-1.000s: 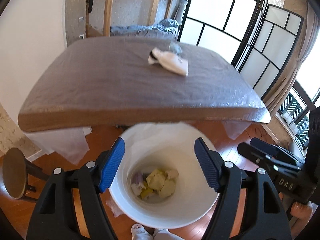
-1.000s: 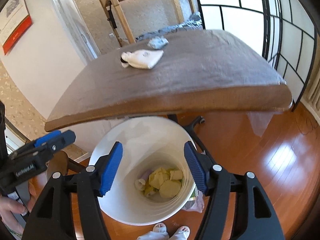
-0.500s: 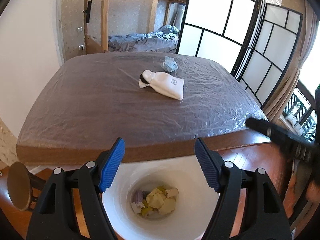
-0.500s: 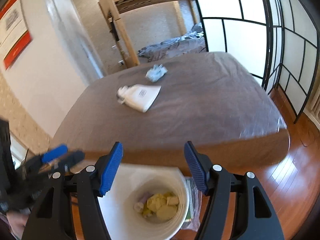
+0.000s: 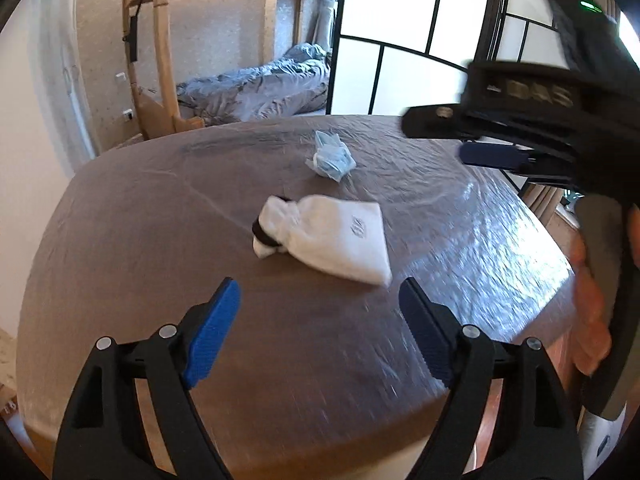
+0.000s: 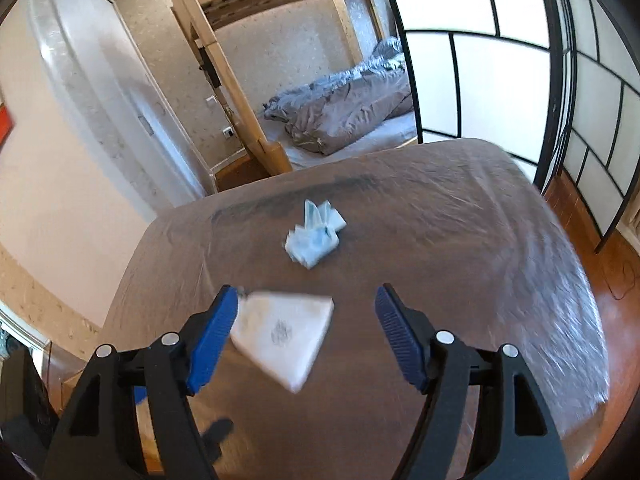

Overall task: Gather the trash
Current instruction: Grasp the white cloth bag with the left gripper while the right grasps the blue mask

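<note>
A second ago both tongs hung low over a white bin full of scraps, below the tabletop edge. Now they have gone up and forward, and the bin is out of sight.

The left tongs [image 5: 316, 322] are spread wide and hold nothing. They hang over the near part of the tabletop [image 5: 140, 240] and point at the white pouch [image 5: 332, 236], which lies just past their tips.

The right tongs [image 6: 306, 322] are also spread wide and empty. They sit higher and farther in. From their own camera the pouch [image 6: 282, 336] shows between the blue fingers, close to the left one, but it lies flat on the tabletop [image 6: 440, 240] below them. In the left view the right tongs [image 5: 492, 158] reach in from the right, up in the air, with a hand [image 5: 592, 304] on the grip.

Past the pouch lies a crumpled blue mask [image 6: 314, 240], a bit apart from it. Behind the tabletop is a bed [image 6: 352, 116] with a gray blanket.
</note>
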The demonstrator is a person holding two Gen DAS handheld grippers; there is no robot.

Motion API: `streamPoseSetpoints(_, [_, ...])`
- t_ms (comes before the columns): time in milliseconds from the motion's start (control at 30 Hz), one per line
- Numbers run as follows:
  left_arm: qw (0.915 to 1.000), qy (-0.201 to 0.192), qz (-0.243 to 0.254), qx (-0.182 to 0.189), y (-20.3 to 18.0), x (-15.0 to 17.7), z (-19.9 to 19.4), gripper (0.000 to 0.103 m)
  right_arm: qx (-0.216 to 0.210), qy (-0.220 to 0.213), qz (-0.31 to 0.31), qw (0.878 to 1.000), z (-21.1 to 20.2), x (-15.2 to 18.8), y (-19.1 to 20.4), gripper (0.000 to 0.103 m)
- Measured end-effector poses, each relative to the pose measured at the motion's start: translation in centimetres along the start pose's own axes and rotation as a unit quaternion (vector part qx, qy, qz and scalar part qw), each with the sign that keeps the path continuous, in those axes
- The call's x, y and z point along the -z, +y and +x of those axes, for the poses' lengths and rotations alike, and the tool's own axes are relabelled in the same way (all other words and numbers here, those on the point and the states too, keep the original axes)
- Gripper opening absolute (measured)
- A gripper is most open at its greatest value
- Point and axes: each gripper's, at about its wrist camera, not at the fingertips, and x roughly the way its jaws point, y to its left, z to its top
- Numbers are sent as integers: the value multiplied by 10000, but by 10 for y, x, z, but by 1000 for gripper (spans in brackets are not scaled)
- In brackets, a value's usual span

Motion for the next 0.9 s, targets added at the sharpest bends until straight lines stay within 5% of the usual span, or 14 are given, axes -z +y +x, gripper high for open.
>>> streamPoseSetpoints(467, [9990,287,156,311,4,-38,61,88,307,921,-154,9952,114,-53,1,71])
streamPoseSetpoints(733, [9976,555,372,189,1,-39,79,92,12,1154,-139,9932,141,-58,-8,71])
streamPoseSetpoints(833, [9971,643,371,178,4,-37,87,93,-46,1151,-190,9932,143,-58,-9,63])
streamPoseSetpoints(900, [9973,603,399,153,1,-36,87,93,-58,1164,-252,9929,142,-58,-11,47])
